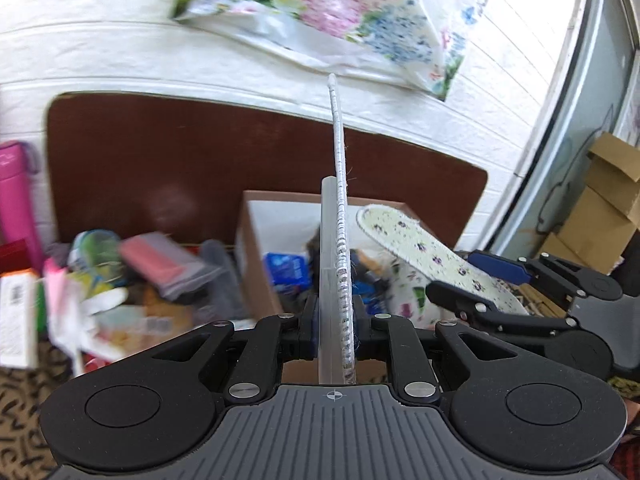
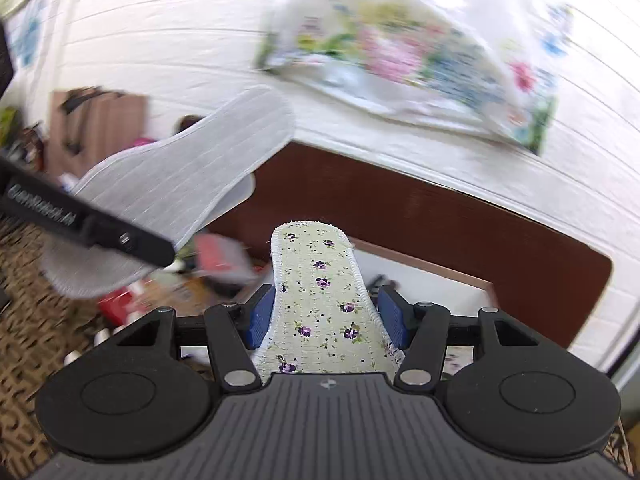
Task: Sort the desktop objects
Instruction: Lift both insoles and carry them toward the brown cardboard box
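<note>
My left gripper is shut on a pale grey insole, which stands on edge between the pads and points away. In the right wrist view the same grey insole shows its striped flat side, with a finger of the left gripper across it. My right gripper is shut on a floral insole, with the blue pads pressing its two long edges. In the left wrist view the right gripper holds that floral insole over an open cardboard box.
A dark brown board stands against the white wall behind the box. Left of the box lies a blurred heap of packets and cloths. A floral cloth hangs on the wall. Cardboard boxes are stacked at the right.
</note>
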The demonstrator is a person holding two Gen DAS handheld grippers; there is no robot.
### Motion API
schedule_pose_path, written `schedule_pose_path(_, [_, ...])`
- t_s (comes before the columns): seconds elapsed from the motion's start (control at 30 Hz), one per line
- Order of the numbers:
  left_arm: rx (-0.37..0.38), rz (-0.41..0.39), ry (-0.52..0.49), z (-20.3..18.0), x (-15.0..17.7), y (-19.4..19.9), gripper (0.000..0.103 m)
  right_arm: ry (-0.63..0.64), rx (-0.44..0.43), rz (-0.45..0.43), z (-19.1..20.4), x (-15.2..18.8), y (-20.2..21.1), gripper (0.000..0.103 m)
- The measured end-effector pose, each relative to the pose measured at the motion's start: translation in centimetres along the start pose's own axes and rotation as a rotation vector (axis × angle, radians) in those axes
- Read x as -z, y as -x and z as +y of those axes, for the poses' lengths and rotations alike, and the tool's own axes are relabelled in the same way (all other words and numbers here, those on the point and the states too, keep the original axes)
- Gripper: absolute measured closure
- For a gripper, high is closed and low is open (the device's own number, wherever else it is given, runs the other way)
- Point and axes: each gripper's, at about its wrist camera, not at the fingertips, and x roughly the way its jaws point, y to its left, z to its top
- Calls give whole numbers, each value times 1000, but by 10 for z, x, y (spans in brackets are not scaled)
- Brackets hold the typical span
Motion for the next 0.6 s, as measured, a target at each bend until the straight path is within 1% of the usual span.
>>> schedule_pose_path(0.1, [20,11,-10,-13,-13,-21,92,-44,53,10,-24,-1,-15,42])
schedule_pose_path(0.3, [39,61,-12,-30,-31,-74,92,-133,121,27,-65,1,-49,42])
schedule_pose_path(0.43, [52,102,-4,-34,-38,-111,92,-167,148,50,-79,5,-71,42])
schedule_pose_path(0.6, [68,145,6,-31,-40,-152,92,-190,173,90,-93,13,-100,41])
